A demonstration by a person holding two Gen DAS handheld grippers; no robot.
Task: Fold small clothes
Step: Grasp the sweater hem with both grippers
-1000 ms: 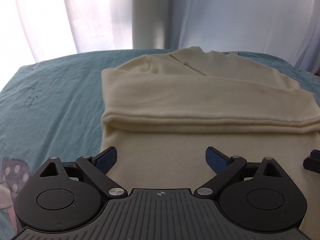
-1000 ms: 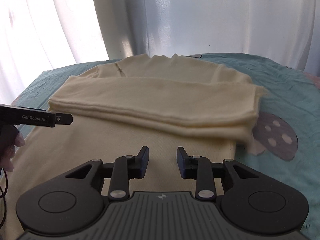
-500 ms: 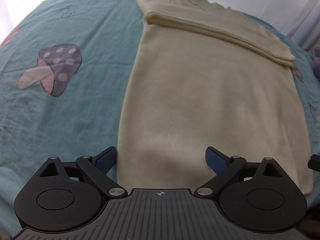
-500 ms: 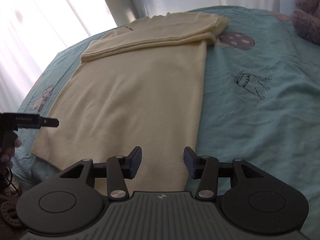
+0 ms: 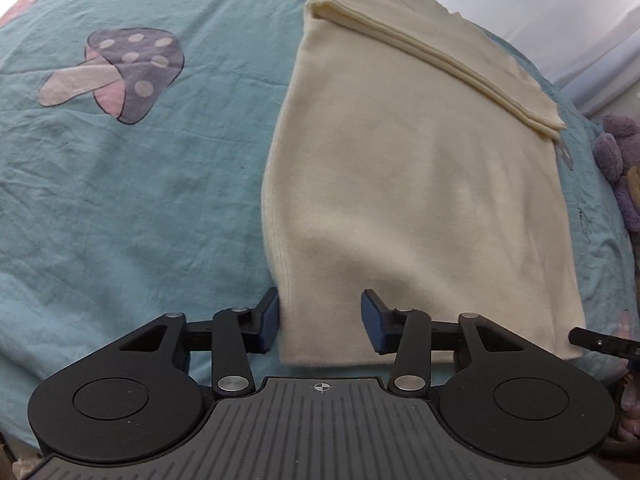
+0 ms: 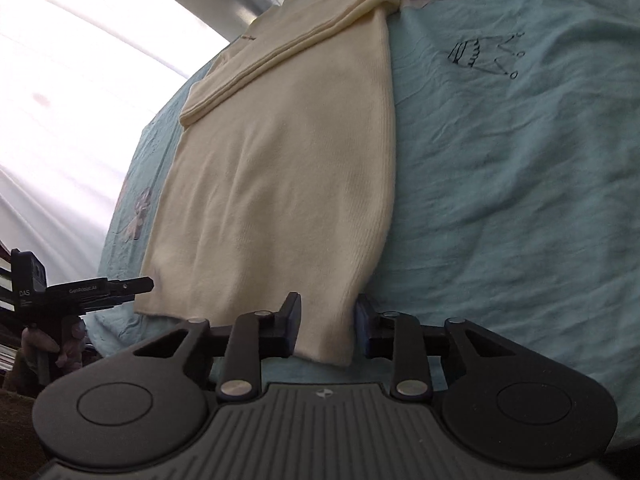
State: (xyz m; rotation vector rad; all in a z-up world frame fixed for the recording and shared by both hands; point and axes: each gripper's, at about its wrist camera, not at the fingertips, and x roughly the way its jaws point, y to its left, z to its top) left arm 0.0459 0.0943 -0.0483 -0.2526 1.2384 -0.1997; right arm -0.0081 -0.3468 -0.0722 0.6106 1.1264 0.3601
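Note:
A cream knit sweater lies flat on the teal bed sheet, its sleeves folded across the chest at the far end. My left gripper is open, its fingers straddling the sweater's near left hem corner. In the right wrist view the sweater stretches away, and my right gripper is open with its fingers on either side of the near right hem corner. The left gripper shows at the far left of the right wrist view.
The sheet carries a mushroom print on the left and a crown drawing on the right. A purple plush toy sits at the right edge of the bed. Bright white curtains hang behind.
Both grippers have pulled back from the folded sleeves to the sweater's near hem. The left jaws have narrowed; each gripper now straddles a hem corner.

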